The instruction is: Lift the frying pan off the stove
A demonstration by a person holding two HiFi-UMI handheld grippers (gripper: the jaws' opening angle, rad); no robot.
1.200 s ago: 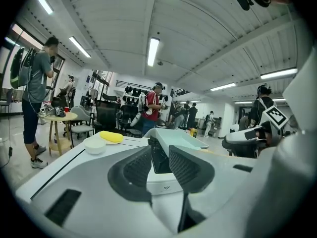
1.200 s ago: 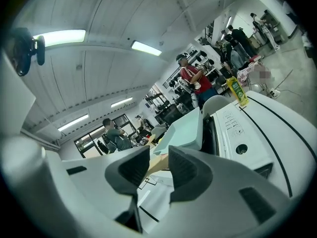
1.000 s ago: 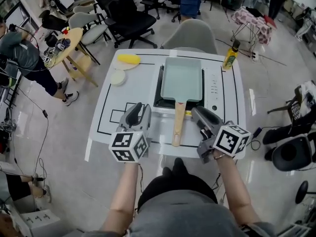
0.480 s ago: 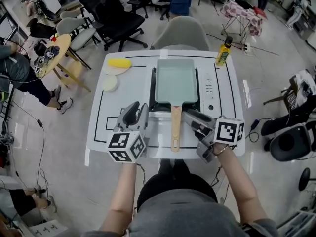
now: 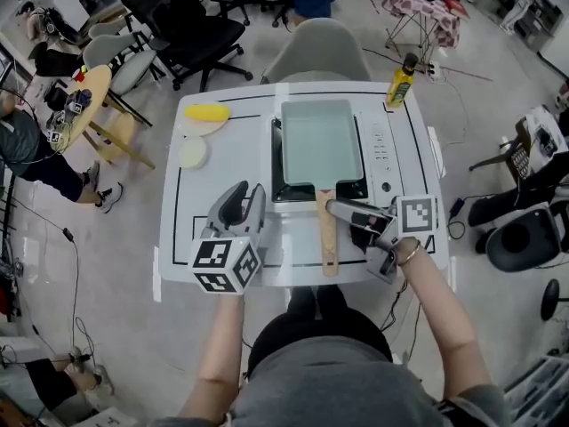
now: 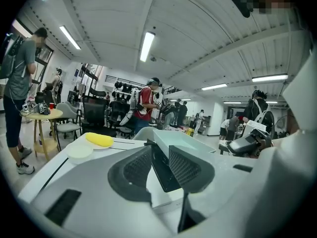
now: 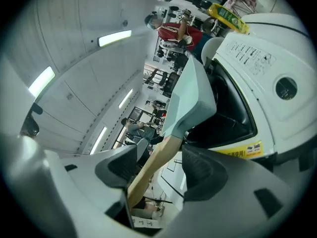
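Note:
A pale green rectangular frying pan (image 5: 320, 140) sits on the black stove (image 5: 277, 183) at the middle of the white table. Its wooden handle (image 5: 327, 231) points toward me. My right gripper (image 5: 340, 216) reaches in from the right, and its jaws are opening. In the right gripper view the handle (image 7: 148, 175) runs between the two fingers of that gripper (image 7: 158, 165), with a gap on each side. My left gripper (image 5: 240, 207) hovers left of the stove, with its jaws a little apart and nothing between them. The left gripper (image 6: 159, 157) looks at the pan (image 6: 183, 142).
A yellow item on a plate (image 5: 206, 112) and a white disc (image 5: 192, 152) lie at the table's far left. An oil bottle (image 5: 400, 80) stands at the far right corner. The stove's control panel (image 5: 382, 163) is right of the pan. A grey chair (image 5: 318, 56) stands behind the table.
My right gripper has swung left to the pan's handle and its jaws have spread around it. The left gripper has barely moved.

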